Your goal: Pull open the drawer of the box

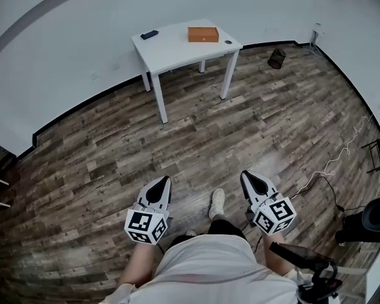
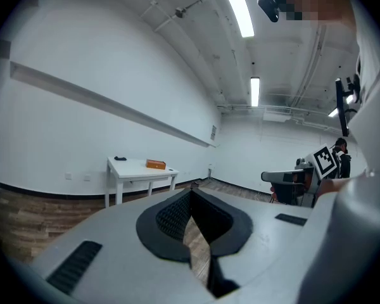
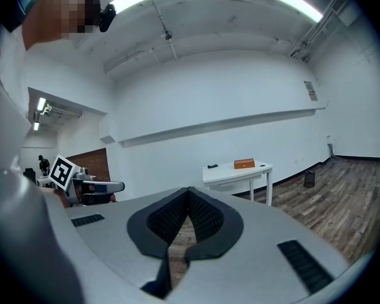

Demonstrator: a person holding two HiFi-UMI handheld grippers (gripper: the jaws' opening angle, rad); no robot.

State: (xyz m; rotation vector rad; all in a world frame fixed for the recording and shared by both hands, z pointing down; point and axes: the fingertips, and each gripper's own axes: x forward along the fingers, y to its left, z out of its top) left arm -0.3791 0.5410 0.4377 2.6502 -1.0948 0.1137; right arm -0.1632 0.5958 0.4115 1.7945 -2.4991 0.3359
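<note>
Wide plank floor [image 1: 240, 125] fills the head view, with the white table [image 1: 171, 46] standing against the far wall. Down at the bottom edge, the left gripper [image 1: 163, 183] and right gripper [image 1: 248, 177] are side by side, both pointing toward that table and well apart from it.

Each gripper's own view settles the jaws: the left gripper's tips are pressed together with nothing between them, and the right gripper's too, clenched and empty. Those low views also catch the ceiling lights [image 2: 237, 5], which the head view misses.

The orange box [image 1: 203, 34] sits on the tabletop near its back edge, too far off to make out the drawer.

Only the head view gives the shoe [image 1: 217, 202] between the grippers and the pale cable [image 1: 342, 154] at the right. The black bin [image 1: 277, 58] is right of the table.
</note>
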